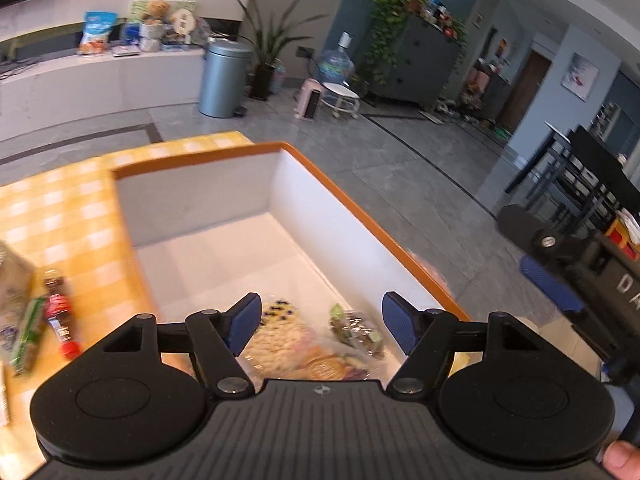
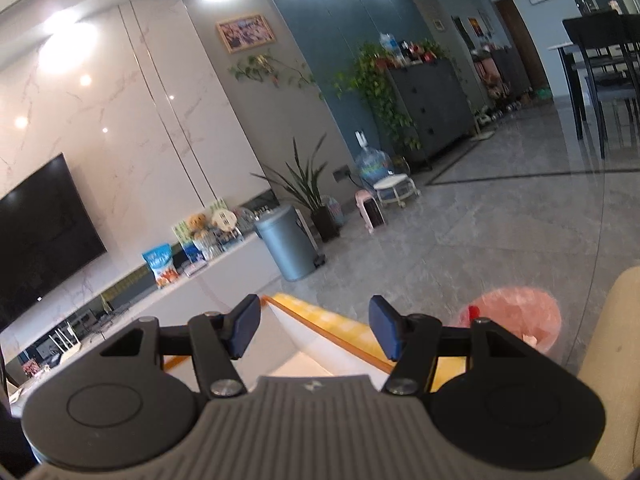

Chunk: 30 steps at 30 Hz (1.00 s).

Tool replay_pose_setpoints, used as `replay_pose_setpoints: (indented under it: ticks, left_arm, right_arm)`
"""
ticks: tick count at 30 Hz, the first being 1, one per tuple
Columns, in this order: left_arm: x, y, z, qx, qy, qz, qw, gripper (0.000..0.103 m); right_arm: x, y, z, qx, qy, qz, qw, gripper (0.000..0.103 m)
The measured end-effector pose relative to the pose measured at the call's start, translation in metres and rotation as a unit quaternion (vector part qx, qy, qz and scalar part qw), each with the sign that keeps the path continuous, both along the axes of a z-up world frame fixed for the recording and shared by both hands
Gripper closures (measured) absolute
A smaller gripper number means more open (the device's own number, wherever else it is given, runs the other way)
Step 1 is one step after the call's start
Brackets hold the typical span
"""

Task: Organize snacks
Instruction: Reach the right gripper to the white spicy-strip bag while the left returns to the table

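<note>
Left wrist view
Left gripper (image 1: 320, 328): hung over the near end of the storage box, jaws spread wide with nothing between the blue pads.
Storage box (image 1: 340, 236): white inside with an orange rim, sat on the yellow checked tablecloth (image 1: 68, 208); its far half showed bare floor.
Snacks in box: a pale rice-cracker packet (image 1: 276, 336), a clear packet with green bits (image 1: 356, 328) and a brown biscuit packet (image 1: 324, 366) lay together at the near end, just below the open jaws.
Snacks on cloth: a small dark bottle with a red cap (image 1: 58, 312) and a green wrapped bar (image 1: 28, 336) lay left of the box, apart from it; both were blurred.
Right gripper (image 1: 560, 252): seen at the right edge, beyond the box wall.

Right wrist view
Right gripper (image 2: 316, 326): pointed out toward the room, jaws wide apart and empty.
Box corner (image 2: 304, 316): only the orange-rimmed far corner and a strip of white interior showed between the fingers.
Pink bin (image 2: 516, 316): stood on the floor to the right of the box.
Grey pedal bin (image 2: 286, 244): stood by the white TV bench.
</note>
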State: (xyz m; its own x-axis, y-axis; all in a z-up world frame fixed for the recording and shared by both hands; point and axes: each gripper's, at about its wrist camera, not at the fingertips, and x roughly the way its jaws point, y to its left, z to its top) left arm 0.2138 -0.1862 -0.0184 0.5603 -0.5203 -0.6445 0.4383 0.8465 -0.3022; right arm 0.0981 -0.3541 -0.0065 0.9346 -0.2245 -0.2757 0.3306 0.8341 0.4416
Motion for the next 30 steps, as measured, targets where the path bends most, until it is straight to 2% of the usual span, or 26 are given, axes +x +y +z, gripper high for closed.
replay_pose_setpoints:
  ticks: [9, 13, 17, 21, 24, 30]
  left_arm:
    - [-0.022, 0.058, 0.039, -0.004, -0.035, 0.074, 0.9966, 0.021]
    - [-0.044, 0.088, 0.053, 0.014, -0.075, 0.109, 0.9912, 0.021]
    - [-0.062, 0.127, 0.065, 0.011, -0.096, 0.136, 0.986, 0.02]
    - [-0.076, 0.169, 0.066, 0.014, -0.096, 0.189, 0.9772, 0.019]
    - [-0.08, 0.206, 0.056, 0.007, -0.085, 0.223, 0.9711, 0.019]
    - [-0.073, 0.257, 0.026, 0.04, -0.062, 0.311, 0.9477, 0.019]
  right_arm:
    - [-0.023, 0.033, 0.035, -0.014, -0.027, 0.019, 0.999, 0.043]
    - [-0.025, 0.057, 0.047, -0.018, -0.025, 0.049, 0.998, 0.043]
    - [-0.025, 0.091, 0.056, -0.029, -0.021, 0.09, 0.995, 0.043]
    - [-0.019, 0.13, 0.057, -0.034, -0.008, 0.141, 0.989, 0.043]
    - [-0.01, 0.16, 0.052, -0.04, 0.012, 0.183, 0.982, 0.043]
    - [0.016, 0.217, 0.025, -0.063, 0.073, 0.248, 0.964, 0.043]
